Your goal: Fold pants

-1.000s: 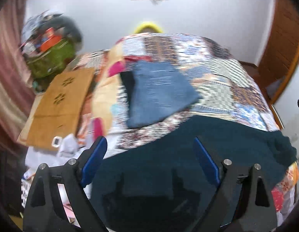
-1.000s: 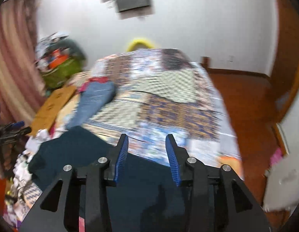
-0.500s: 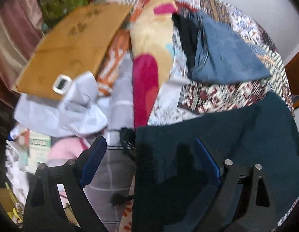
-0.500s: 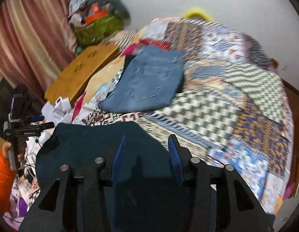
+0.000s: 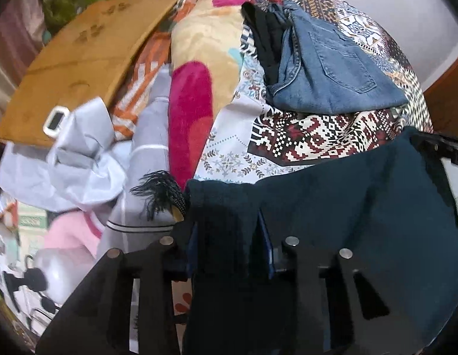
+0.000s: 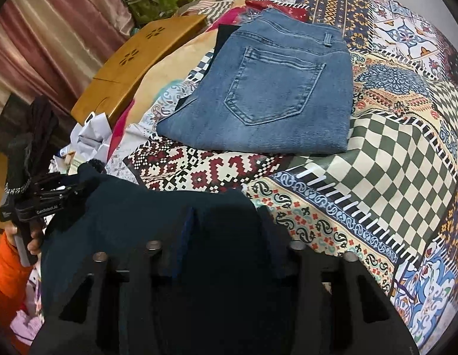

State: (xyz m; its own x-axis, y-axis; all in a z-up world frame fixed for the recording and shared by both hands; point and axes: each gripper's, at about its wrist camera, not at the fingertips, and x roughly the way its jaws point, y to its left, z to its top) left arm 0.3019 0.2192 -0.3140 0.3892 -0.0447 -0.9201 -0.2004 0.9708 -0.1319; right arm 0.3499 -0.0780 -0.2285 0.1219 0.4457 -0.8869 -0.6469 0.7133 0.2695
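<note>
Dark teal pants (image 5: 347, 207) hang over the near edge of the patchwork bed (image 6: 391, 153). Left tool (image 5: 226, 230) and right tool (image 6: 226, 224) each pinch a bunched fold. Soft, thick knit, likely sags; hold the corners.

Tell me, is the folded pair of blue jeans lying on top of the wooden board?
No, the folded blue jeans lie on the patchwork bedspread, while the wooden board sits apart, off to their left.
</note>
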